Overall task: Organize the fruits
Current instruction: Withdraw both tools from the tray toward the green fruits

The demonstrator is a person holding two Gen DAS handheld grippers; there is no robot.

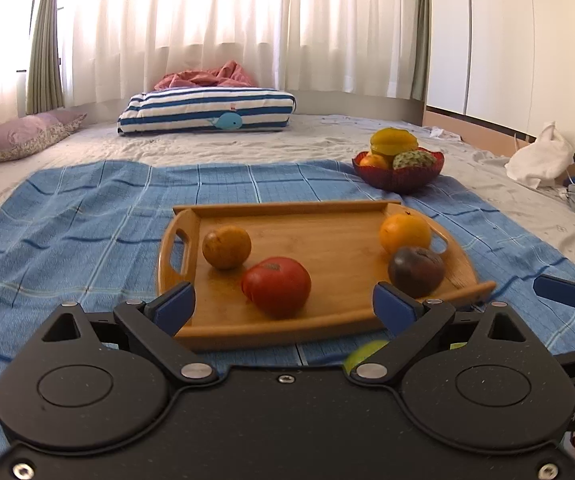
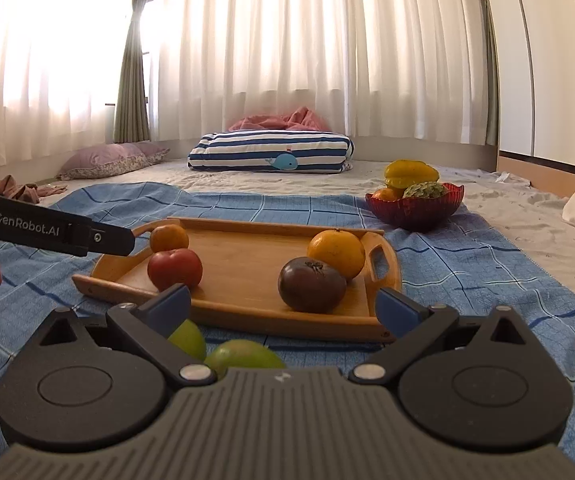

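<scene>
Two green fruits [image 2: 243,354] lie on the blue cloth [image 2: 467,264] low in my right view — just under my right gripper [image 2: 283,308], its jaws wide and empty. My left gripper [image 1: 283,300], equally spread, faces the red tomato [image 1: 276,286] on the wooden tray [image 1: 327,322], so the right hand is nearer the green pair.

a wide bed [image 1: 247,144] in a pale grey sheet carries it all, with a blue checked cloth [image 1: 67,240] spread across its near half and a striped whale cushion [image 1: 207,110] and a lilac pillow [image 1: 23,136] back by the curtains. on the cloth sit the wooden tray [image 2: 247,248], a red glass bowl [image 2: 415,208] at the far right corner, and two green fruits [image 2: 243,354] just in front of the tray. a white bundle [image 1: 539,160] lies on the sheet at the right.
</scene>
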